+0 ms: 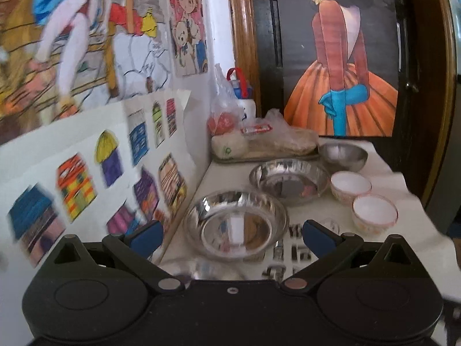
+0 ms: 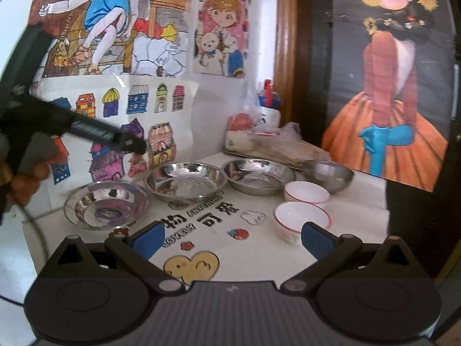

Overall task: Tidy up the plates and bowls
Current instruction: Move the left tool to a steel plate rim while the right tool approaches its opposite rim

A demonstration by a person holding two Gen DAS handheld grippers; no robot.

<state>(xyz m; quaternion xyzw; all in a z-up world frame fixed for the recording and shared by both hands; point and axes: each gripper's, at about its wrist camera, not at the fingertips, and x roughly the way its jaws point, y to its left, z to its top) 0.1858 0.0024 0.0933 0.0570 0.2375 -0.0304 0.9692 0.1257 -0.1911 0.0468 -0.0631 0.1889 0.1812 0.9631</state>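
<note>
Three shallow steel plates stand in a row along the wall: the left plate (image 2: pixel 106 204), the middle plate (image 2: pixel 185 181) (image 1: pixel 236 225) and the far plate (image 2: pixel 258 176) (image 1: pixel 289 180). Behind them sits a steel bowl (image 2: pixel 328 174) (image 1: pixel 344 154). Two white bowls with red rims, a far one (image 2: pixel 306 194) (image 1: pixel 351 187) and a near one (image 2: pixel 301 219) (image 1: pixel 374 214), stand to the right. My left gripper (image 1: pixel 232 236) is open and empty, hovering just before the middle plate; it also shows as the left gripper (image 2: pixel 129 144) held in a hand (image 2: pixel 23 184). My right gripper (image 2: pixel 233 240) is open and empty, its right finger close to the near white bowl.
The tabletop has a white cloth (image 2: pixel 201 230) printed with cartoons and characters. At the back lie bagged food on a tray (image 1: pixel 265 144), a bag of red fruit (image 1: pixel 222 121) and a white bottle (image 1: pixel 245 103). Drawings cover the wall (image 1: pixel 86 158) at left; a poster (image 1: pixel 345 86) stands behind.
</note>
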